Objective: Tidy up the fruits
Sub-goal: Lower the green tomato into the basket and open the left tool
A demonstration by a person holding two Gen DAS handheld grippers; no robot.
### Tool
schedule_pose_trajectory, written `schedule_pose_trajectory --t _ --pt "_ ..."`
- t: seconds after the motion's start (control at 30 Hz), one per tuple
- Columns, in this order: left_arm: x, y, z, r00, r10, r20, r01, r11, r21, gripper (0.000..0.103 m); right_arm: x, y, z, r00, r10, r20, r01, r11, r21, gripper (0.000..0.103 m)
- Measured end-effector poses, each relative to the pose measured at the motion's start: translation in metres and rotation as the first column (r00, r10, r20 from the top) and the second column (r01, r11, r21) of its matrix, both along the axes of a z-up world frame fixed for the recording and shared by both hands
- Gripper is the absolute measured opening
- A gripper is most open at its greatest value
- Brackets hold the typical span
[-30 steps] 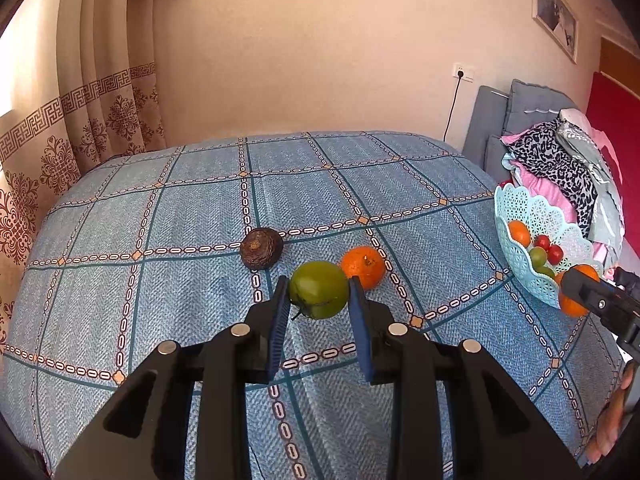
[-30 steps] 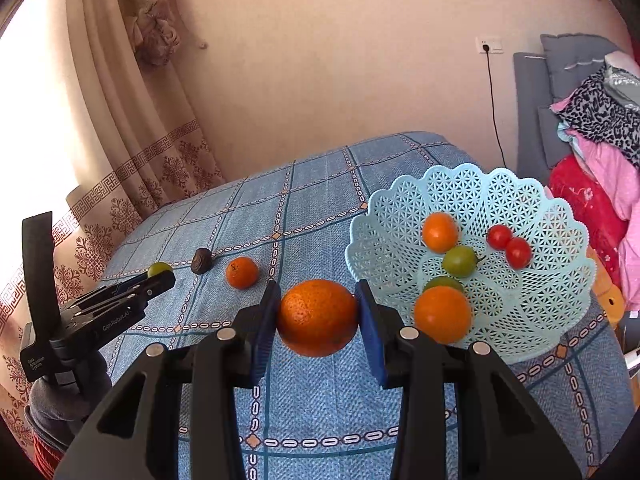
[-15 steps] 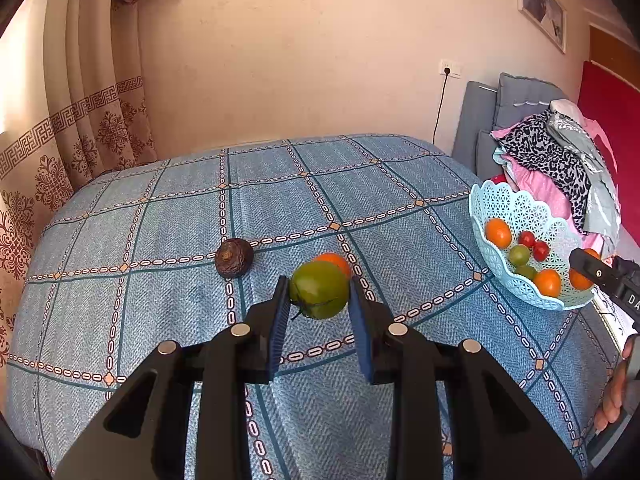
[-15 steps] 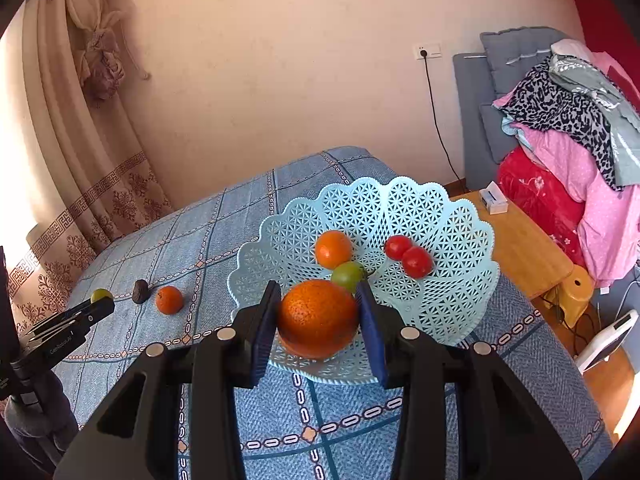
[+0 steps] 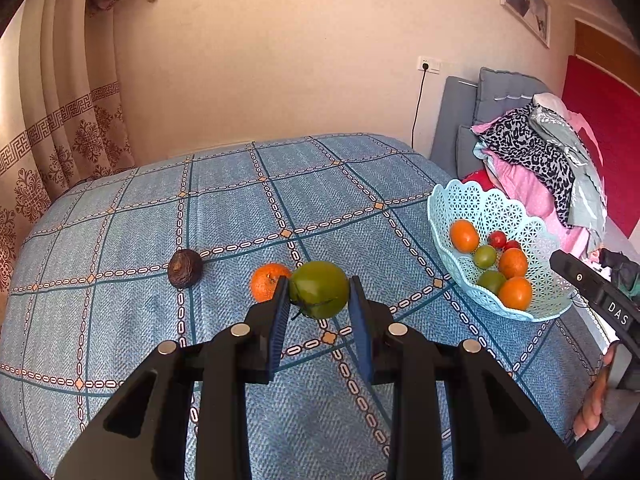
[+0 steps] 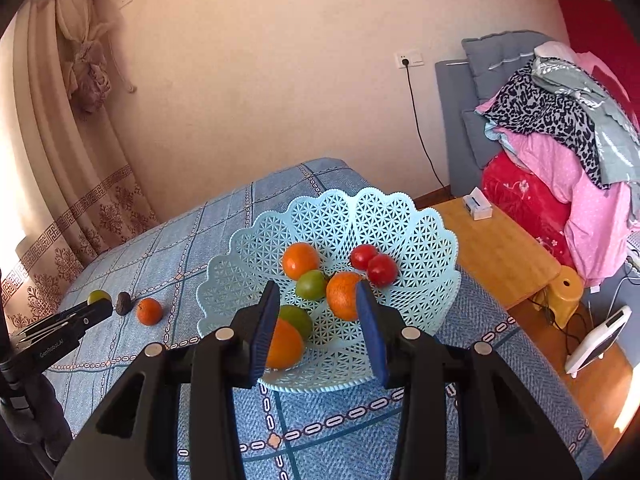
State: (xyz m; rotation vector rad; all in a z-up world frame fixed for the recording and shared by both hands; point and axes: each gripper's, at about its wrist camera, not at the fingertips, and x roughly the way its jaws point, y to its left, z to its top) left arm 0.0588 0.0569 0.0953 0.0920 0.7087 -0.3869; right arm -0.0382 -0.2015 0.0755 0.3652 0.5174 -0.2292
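The bed (image 5: 120, 236) in front of me wore a blue checked cover. A dark wrinkled fruit (image 5: 185, 268) and a small orange (image 5: 267, 281) lay on it near each other, apart. The pale blue lattice basket (image 6: 256, 240) sat on the cover near the bed's right edge, well apart from both.

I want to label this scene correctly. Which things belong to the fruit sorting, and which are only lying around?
Job: basket, green fruit in left tongs, orange and dark fruit on bed.
Lying about: clothes pile, small box, yellow stool.
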Motion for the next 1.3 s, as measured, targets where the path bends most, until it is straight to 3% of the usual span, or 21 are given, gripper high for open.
schedule_pose_trajectory --t 0.1,0.27,0.63,0.9,0.93,0.97,1.03,1.3 --pt "0.001 -0.011 0.001 1.000 -0.024 -0.005 0.024 1.000 -0.004 0.030 -0.004 -0.001 0.003 0.999 -0.027 0.025 0.028 0.999 -0.022 0.046" --pt "0.004 -0.035 0.003 0.997 -0.077 -0.017 0.076 0.997 -0.023 0.030 -0.005 0.001 0.006 0.996 -0.067 0.052 0.070 0.996 -0.055 0.046" --pt "0.001 -0.085 0.010 0.977 -0.211 -0.017 0.209 0.975 -0.078 0.030 -0.006 -0.009 0.000 0.995 -0.089 0.054 0.090 0.996 -0.028 0.046" --pt "-0.002 -0.119 0.004 0.960 -0.279 -0.023 0.277 0.958 -0.078 0.031 -0.009 -0.014 -0.002 0.993 -0.102 0.054 0.103 0.995 -0.015 0.046" --pt "-0.003 -0.121 0.003 0.958 -0.285 -0.022 0.282 0.956 -0.079 0.037 -0.009 -0.015 -0.002 0.993 -0.104 0.055 0.105 0.994 -0.014 0.046" --pt "-0.003 -0.122 0.002 0.958 -0.286 -0.021 0.284 0.956 -0.078 0.059 -0.009 -0.015 -0.002 0.993 -0.106 0.055 0.107 0.994 -0.012 0.046" --pt "-0.004 -0.119 0.003 0.964 -0.265 -0.004 0.263 0.961 -0.085 0.080 -0.009 -0.016 -0.002 0.993 -0.110 0.054 0.110 0.994 -0.011 0.046" --pt "-0.004 -0.106 0.001 0.973 -0.231 0.012 0.232 0.970 -0.068 0.080 -0.009 -0.013 -0.004 0.993 -0.107 0.054 0.108 0.994 -0.013 0.046"
